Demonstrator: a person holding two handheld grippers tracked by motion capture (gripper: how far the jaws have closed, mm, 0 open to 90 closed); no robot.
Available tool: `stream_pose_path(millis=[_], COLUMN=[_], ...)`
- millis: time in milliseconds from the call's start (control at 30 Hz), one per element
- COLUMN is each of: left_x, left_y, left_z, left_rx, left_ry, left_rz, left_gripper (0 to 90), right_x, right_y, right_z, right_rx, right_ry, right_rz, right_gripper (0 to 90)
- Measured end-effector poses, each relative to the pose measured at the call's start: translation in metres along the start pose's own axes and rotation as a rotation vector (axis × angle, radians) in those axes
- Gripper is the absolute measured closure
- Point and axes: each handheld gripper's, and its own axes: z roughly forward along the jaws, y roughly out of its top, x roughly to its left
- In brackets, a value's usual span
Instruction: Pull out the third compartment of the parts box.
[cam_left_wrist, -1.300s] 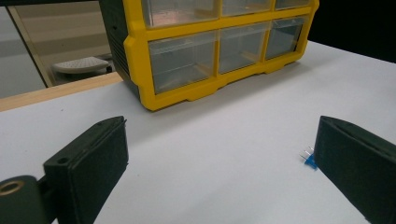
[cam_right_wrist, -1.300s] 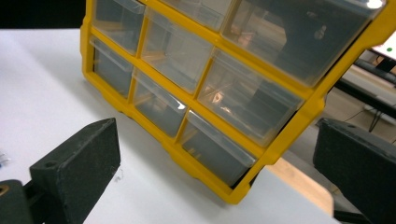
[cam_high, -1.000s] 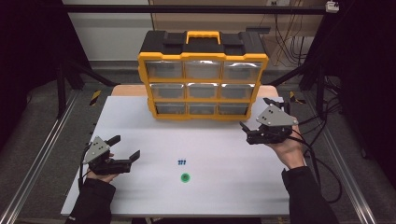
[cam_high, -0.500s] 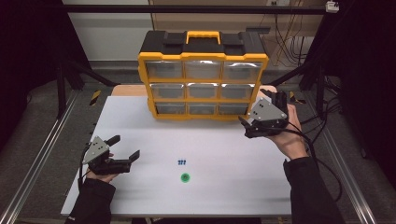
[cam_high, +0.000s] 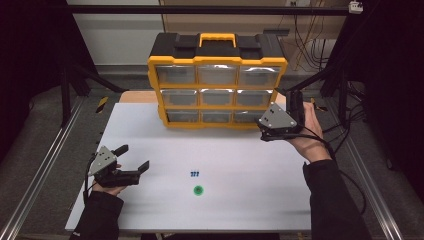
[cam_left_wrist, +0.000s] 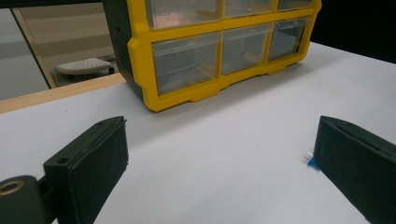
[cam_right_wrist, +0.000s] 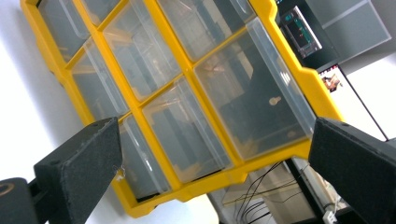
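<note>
A green disc (cam_high: 198, 190) lies near small blue parts (cam_high: 194, 174).

The drawer cabinet (cam_high: 217, 82) is set at the middle of the table's (cam_high: 150, 127) far edge. The right gripper (cam_high: 287, 117) is held just beside the cabinet's lower right corner. The left gripper (cam_high: 131, 158) is placed near the front left corner. Between them, toward the front edge, small parts (cam_high: 195, 174) are laid, with a disc (cam_high: 198, 190) just before them.

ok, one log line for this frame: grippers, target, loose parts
right gripper: open, at drawer cabinet lower right | left gripper: open, on table | blue parts, green disc: untouched
</note>
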Motion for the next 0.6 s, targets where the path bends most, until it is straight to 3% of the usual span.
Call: stream_pose_path(millis=[400, 600], left_x=[0.000, 0.000], left_y=[0.000, 0.000], left_z=[0.000, 0.000], left_rx=[-0.001, -0.001], left_ry=[0.001, 0.000], left_rz=[0.001, 0.002], left_gripper=[2.4, 2.4], right_x=[-0.001, -0.003], right_y=[0.010, 0.011], right_z=[0.012, 0.023], right_rx=[0.022, -0.001], right_ry=[-0.034, -0.094], right_rz=[-0.086, -0.142], right_gripper=[3.8, 5.6])
